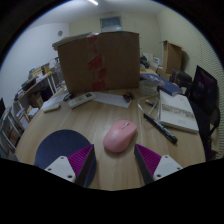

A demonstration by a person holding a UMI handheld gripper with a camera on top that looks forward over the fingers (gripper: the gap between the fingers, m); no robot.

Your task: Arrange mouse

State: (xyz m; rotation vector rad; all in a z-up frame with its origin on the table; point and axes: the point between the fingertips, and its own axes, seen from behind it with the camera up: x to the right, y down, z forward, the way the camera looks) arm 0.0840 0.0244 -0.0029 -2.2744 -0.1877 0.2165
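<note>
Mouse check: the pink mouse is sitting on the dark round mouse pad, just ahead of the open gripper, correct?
Not quite. The gripper view shows the pink mouse on the bare wooden table, beside the dark round mouse pad, not on it. It does lie just ahead of the open gripper.

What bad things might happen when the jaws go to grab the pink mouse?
1. The pink mouse is rounded and smooth-looking, so it might squirt out when the open gripper closes on it.
2. It lies just ahead of the jaws, nearer one side, so one pad could nudge it away first.
3. A black pen lies close beside the mouse, and the blue mouse pad is on the other side; a wide reach might knock either of them.
</note>
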